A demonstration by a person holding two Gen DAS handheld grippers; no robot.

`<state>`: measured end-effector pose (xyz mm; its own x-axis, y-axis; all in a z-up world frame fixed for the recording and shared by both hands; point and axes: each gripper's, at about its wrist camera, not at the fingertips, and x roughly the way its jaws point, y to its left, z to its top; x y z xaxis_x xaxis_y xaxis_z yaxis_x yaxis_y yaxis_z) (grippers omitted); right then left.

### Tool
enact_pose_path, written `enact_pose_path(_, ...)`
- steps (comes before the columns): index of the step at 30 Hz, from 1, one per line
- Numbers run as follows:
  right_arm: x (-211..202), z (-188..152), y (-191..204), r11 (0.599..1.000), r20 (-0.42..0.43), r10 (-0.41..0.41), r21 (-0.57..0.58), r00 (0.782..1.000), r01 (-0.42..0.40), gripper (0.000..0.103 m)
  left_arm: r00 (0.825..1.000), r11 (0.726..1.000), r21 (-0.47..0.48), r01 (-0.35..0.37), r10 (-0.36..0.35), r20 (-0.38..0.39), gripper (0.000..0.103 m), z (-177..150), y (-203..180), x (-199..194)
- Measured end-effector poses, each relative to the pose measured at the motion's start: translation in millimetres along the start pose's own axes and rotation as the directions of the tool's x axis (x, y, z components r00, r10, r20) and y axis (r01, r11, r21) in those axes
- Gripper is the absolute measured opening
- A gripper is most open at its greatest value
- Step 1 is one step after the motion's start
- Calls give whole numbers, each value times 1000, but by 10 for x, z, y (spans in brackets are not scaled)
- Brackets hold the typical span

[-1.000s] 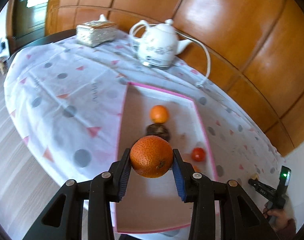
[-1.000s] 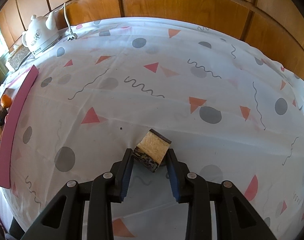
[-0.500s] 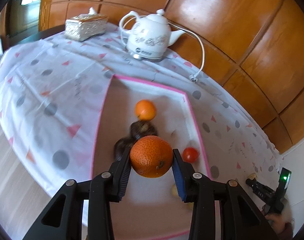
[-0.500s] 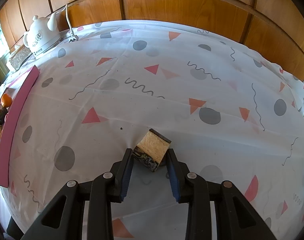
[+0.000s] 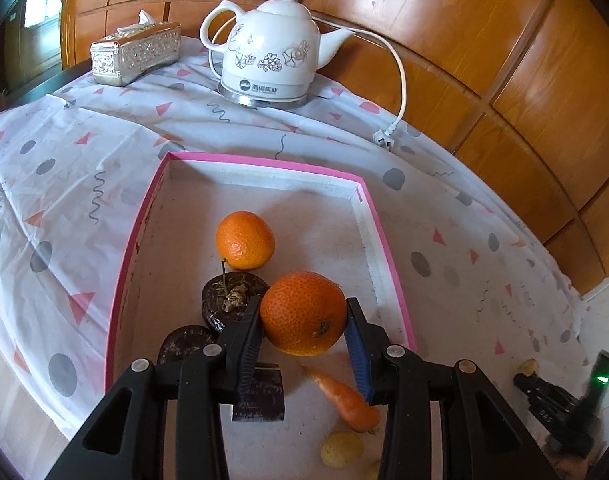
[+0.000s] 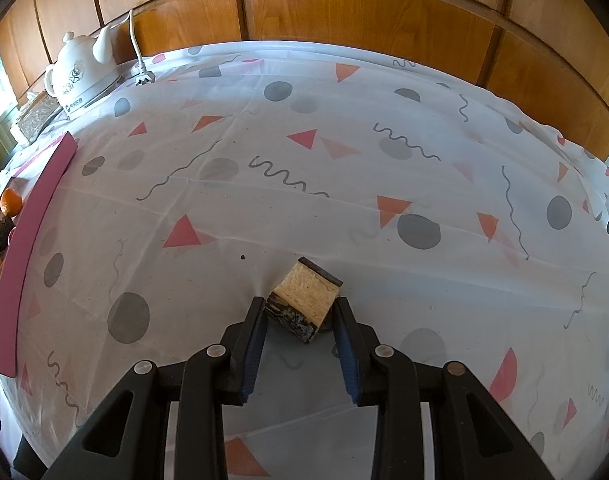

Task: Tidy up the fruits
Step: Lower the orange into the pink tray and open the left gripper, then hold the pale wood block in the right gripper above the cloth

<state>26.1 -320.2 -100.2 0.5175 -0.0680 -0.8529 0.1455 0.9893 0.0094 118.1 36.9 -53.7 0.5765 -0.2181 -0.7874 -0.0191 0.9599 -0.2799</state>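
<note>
Gripping a large orange [image 5: 303, 313] between its fingers, the left gripper [image 5: 303, 354] hangs over the pink-rimmed tray [image 5: 386, 256]. Beyond lie two dark fruits [image 5: 228, 294], then a smaller orange [image 5: 245, 240]. Rightward, the right gripper [image 6: 300, 350] squeezes a wooden block [image 6: 304, 295] above the worktop [image 6: 344, 184].

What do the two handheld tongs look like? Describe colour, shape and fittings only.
Both the left tongs and the right tongs have matte black angular bodies with triangular cut-outs, round silver bolts at the joints, and two flat fingers lined with ribbed blue pads.
</note>
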Motion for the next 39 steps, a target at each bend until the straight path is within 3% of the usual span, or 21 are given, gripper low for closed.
enact_pose_path(14, -25, -33, 1, 1000, 23, -10, 19, 1000, 9, 34, 994, 994, -41, -102, 103, 23, 41, -117, 102, -16)
enact_pose_path(19, -36, -49, 3, 1000, 31, -13, 26, 999, 12, 34, 992, 993, -50, -107, 110, 58, 50, -115, 105, -100)
enact_pose_path(39, -68, -90, 6, 999, 76, -25, 46, 997, 21, 34, 979, 994, -55, -95, 104, 177, 59, -205, 77, -706)
